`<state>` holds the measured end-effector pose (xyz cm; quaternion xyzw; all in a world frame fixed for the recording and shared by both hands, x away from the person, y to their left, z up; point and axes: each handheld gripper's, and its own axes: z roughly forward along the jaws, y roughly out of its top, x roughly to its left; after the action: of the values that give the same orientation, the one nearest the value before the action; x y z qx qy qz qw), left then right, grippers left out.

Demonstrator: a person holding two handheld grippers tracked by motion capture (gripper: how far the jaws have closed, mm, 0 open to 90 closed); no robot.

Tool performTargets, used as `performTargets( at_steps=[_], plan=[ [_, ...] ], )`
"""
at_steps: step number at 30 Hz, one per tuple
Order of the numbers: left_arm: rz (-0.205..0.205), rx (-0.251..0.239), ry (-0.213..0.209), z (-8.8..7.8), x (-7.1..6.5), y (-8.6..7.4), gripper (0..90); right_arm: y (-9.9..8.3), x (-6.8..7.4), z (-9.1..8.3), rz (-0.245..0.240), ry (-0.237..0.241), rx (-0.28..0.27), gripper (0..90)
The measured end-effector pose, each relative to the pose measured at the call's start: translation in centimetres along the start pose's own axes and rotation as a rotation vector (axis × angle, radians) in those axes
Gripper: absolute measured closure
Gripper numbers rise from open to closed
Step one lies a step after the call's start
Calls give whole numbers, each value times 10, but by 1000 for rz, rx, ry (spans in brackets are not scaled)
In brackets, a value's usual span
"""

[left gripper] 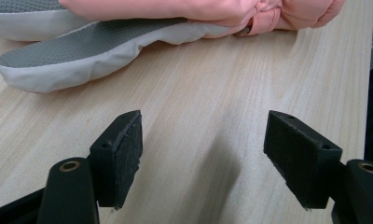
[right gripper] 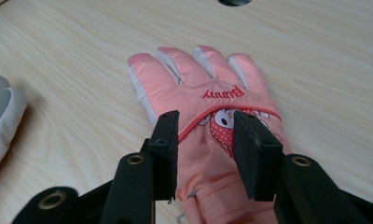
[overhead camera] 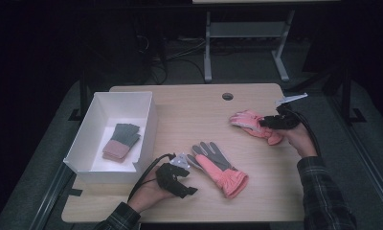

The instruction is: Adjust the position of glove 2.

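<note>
Two pink gloves lie right of the white box (overhead camera: 146, 115). Your right gripper (right gripper: 205, 140) pinches the far glove (right gripper: 208, 107), stitched "Bunny", while your left gripper (left gripper: 203, 154) gapes empty beside the near glove (overhead camera: 218, 167).

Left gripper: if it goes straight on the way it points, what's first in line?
Probably the grey-palmed pink glove lying across the table ahead. The left gripper has open jaws over bare table first; depth is hard to judge.
</note>
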<state>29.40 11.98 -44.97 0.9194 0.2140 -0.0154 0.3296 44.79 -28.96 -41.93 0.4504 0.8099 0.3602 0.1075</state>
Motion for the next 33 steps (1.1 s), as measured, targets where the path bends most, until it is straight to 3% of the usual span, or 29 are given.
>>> performTargets(
  at_steps=[2, 6, 12, 17, 21, 26, 31, 33],
  plan=[
    [2, 3, 0, 0, 0, 0, 279, -1, -2, 4, -18, -6, 24, 616],
    [7, 3, 1, 1, -1, 0, 279, -4, -6, 12, -9, 2, 57, 626],
    [8, 15, -5, 2, -1, 0, 279, -6, -1, 25, -43, -18, 106, 645],
    [13, 25, -4, 2, 0, 0, 279, -7, 5, 32, -86, -60, 137, 732],
    [13, 25, -2, 2, 0, 0, 279, -6, 5, 35, -70, -59, 145, 861],
    [5, 15, 1, 1, 1, 0, 279, -10, 4, 34, -40, -67, 111, 900],
    [3, -9, 2, 0, 1, 0, 279, -16, 0, 22, 31, -44, 19, 900],
    [3, -11, 3, 0, 1, 0, 279, -14, 1, 16, 37, -48, -1, 900]
  ],
)
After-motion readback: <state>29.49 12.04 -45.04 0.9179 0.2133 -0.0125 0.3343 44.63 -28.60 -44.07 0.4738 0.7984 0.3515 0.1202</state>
